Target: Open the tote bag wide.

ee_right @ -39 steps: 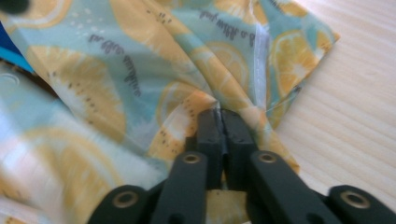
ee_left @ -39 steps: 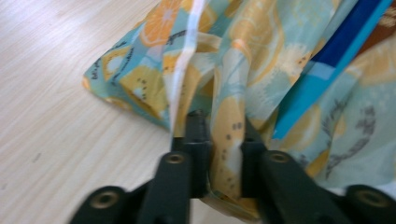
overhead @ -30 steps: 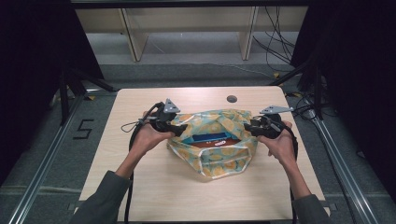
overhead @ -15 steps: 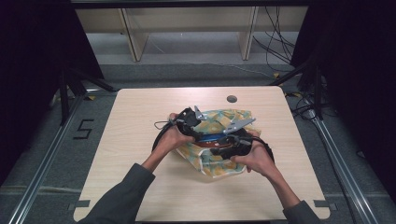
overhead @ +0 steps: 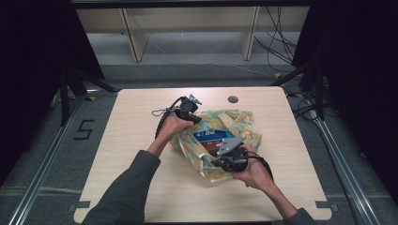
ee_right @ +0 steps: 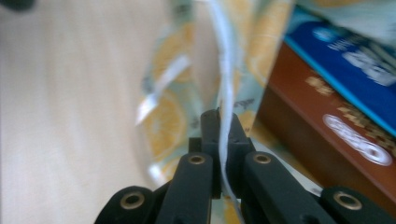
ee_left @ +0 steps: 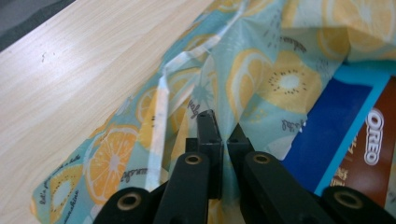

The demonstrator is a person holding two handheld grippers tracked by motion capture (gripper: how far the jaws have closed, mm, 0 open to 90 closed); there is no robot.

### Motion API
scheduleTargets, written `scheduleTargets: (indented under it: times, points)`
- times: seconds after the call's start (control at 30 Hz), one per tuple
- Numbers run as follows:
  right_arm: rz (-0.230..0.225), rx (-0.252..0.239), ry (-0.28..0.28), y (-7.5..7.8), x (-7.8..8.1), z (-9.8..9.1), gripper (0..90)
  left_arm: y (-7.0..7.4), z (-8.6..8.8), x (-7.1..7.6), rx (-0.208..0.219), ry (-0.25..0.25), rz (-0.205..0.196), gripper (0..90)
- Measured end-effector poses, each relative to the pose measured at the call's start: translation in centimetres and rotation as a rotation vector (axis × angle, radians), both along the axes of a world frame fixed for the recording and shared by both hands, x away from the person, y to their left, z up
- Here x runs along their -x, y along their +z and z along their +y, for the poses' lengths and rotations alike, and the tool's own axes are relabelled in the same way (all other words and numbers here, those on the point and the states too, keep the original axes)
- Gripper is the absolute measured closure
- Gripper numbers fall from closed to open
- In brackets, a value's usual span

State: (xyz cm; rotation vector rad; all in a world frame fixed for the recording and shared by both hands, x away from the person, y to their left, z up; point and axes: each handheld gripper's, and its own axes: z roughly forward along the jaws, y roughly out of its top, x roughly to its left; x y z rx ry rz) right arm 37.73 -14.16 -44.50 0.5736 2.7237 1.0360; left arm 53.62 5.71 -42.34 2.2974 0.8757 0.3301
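- The fruit-print cloth is lying crumpled at the middle of the wooden table, wrapped loosely around the cookie boxes.
- The left gripper is biting the cloth's edge at ten o'clock of the bundle; its jaws have just been closing and are pinching fabric.
- The right gripper is working at five o'clock, its jaws having just closed tight on a fold of cloth.

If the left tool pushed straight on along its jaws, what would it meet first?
Most likely more of the fruit-print cloth that the left tool already pinches, then probably the blue Oreo box lying just beside that line; depth is unclear.
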Motion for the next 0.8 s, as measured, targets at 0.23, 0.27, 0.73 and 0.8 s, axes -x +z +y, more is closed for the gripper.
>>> scheduleTargets:
  times: [0.23,0.27,0.73,0.8]
  points:
    - [0.041,0.122,0.085,-2.9,1.9,0.2,90.0,0.3,1.8,-2.5,0.008,0.124,0.011,89.3]
    - [0.062,0.128,0.077,-3.6,1.9,0.1,90.0,-0.3,1.5,-3.0,0.008,0.136,0.026,89.1]
    - [0.001,-0.152,-0.031,3.8,1.3,-4.5,63.6,-0.7,1.6,-2.4,0.027,0.103,0.057,66.0]
    - [-0.050,-0.151,-0.107,4.5,0.7,-5.4,70.8,-0.5,2.1,-2.0,0.072,0.098,0.079,58.2]
